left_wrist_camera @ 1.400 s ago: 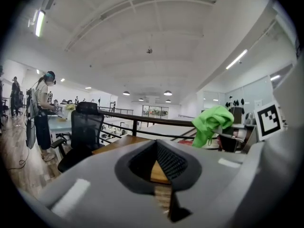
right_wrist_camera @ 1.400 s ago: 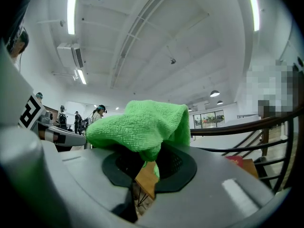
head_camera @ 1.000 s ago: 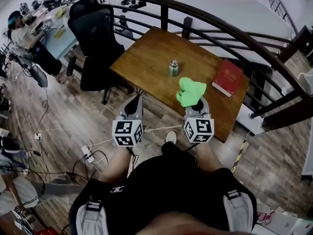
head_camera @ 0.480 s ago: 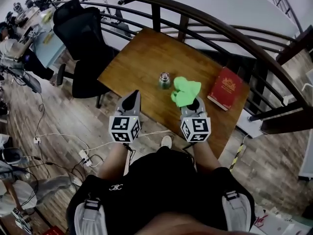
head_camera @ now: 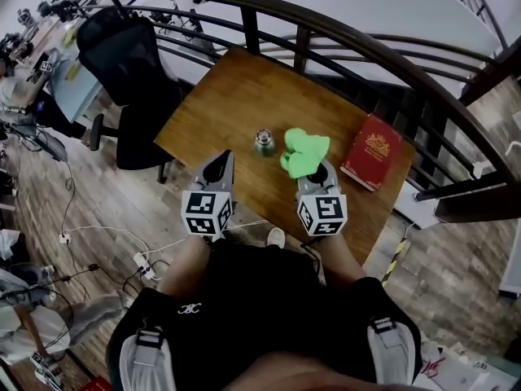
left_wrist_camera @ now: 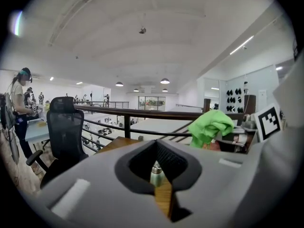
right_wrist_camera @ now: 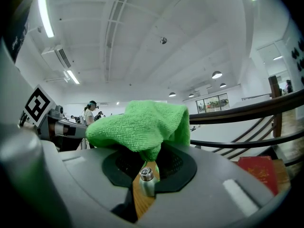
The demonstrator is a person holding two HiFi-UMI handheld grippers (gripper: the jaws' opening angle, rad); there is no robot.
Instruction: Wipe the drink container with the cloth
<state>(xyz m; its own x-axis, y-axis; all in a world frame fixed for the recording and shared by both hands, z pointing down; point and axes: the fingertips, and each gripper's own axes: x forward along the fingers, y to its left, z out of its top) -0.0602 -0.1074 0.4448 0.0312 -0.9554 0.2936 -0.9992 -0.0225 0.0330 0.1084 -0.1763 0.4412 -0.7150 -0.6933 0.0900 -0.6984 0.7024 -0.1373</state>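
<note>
A small metal drink container [head_camera: 264, 142] stands upright on the wooden table [head_camera: 220, 104], near its middle. It also shows as a small bottle [left_wrist_camera: 156, 173] between the jaws in the left gripper view and as the capped bottle [right_wrist_camera: 146, 180] in the right gripper view. My right gripper [head_camera: 313, 168] is shut on a bright green cloth [head_camera: 303, 152], which bunches above the jaws just right of the container; the same cloth [right_wrist_camera: 140, 125] fills the right gripper view. My left gripper [head_camera: 218, 166] is shut and empty, near the table's front edge, left of the container.
A red book [head_camera: 371, 151] lies at the table's right end. A dark curved railing [head_camera: 383, 51] runs behind the table. A black office chair [head_camera: 130, 63] stands to the left. Cables and a power strip [head_camera: 145, 261] lie on the wooden floor.
Both grippers have come closer to the table and the container. The cloth in the right gripper now hangs right beside the container.
</note>
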